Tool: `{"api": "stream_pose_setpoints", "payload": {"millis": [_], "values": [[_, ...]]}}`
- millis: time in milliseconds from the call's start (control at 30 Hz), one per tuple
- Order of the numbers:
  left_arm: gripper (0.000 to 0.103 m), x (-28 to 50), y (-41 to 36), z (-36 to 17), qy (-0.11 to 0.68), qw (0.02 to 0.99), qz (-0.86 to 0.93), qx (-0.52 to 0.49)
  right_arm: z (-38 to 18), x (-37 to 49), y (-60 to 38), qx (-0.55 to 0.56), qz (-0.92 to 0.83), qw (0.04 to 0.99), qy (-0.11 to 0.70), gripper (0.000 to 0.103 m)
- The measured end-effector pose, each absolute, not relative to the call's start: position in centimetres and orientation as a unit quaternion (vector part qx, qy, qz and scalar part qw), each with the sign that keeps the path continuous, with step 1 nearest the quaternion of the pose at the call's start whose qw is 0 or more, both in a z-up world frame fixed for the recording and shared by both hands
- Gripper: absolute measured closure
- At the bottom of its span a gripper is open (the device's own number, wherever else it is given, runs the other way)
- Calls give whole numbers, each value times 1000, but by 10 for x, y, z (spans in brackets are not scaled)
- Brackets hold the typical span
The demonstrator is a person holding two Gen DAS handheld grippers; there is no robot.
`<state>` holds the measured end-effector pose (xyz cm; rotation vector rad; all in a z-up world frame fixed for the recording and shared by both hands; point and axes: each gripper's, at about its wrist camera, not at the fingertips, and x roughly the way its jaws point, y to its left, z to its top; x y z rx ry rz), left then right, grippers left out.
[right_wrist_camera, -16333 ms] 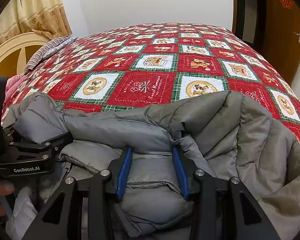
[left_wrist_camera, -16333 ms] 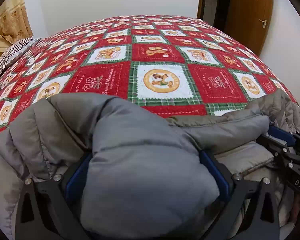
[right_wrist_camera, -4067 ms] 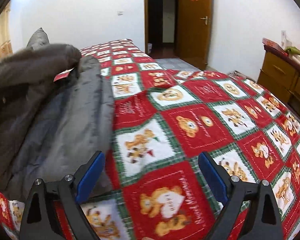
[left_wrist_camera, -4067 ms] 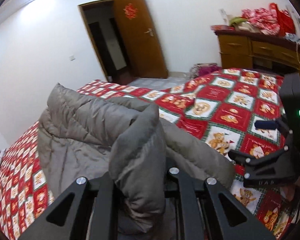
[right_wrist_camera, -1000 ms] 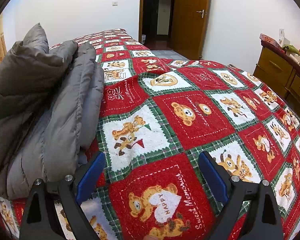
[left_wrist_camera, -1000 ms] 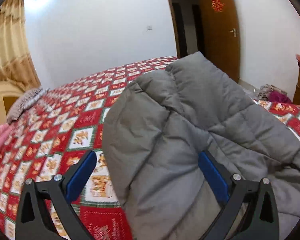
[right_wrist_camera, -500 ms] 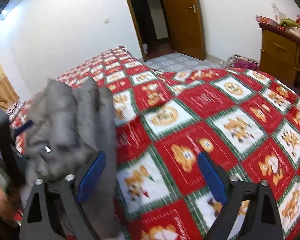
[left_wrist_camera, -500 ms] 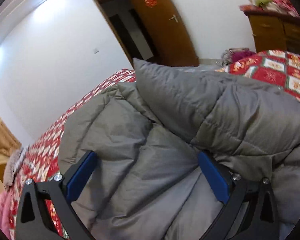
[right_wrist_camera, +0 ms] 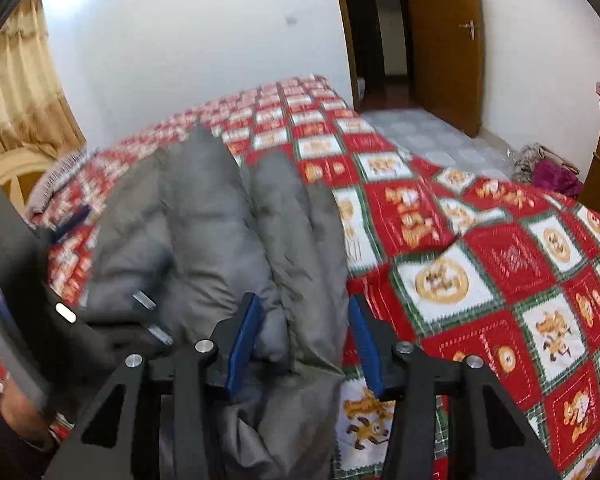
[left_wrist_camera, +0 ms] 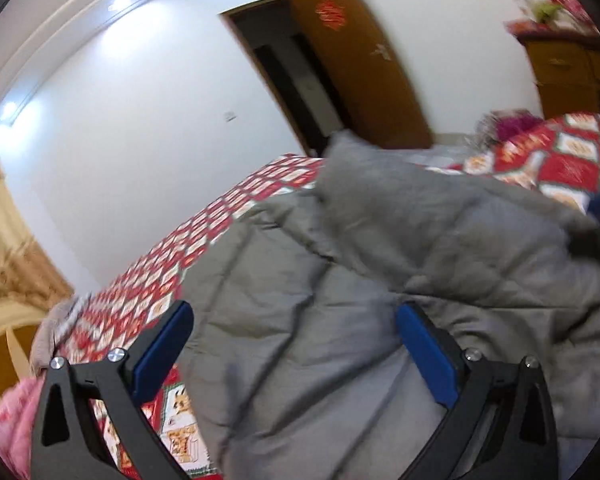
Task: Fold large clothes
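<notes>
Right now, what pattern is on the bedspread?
Red, white and green patchwork squares with cartoon bears on the bedspread; right wrist view shows it best.

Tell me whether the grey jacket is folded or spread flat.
Folded, roughly: the grey jacket lies bunched in stacked puffy layers on the quilt, not spread flat.

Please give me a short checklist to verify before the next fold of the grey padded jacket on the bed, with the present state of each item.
1. Right gripper around the jacket edge: ok; jaws have just been closing.
2. Right pads pressing firmly: cannot tell.
3. Left gripper holding the jacket: not ok; jaws wide, fabric lies between.
4. Free bedspread beside the jacket: ok.
5. Grippers apart from each other: ok.
</notes>
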<state>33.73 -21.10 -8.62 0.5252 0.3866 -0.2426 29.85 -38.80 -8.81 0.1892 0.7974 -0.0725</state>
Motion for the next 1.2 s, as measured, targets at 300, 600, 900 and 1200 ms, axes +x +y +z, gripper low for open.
{"api": "stream_pose_setpoints", "payload": {"millis": [300,600,900,1200], "values": [[0,359,-212,-84,205,937,-130,250,-125,300,-405,113,-48,902,413,57],[0,367,-221,-84,221,933,-135,251,-136,307,-402,96,-48,897,430,57],[0,358,-225,-83,207,937,-134,249,-95,318,-412,79,-69,905,411,44],[0,360,-219,-82,213,943,-114,229,-59,349,-399,66,-43,920,385,41]]}}
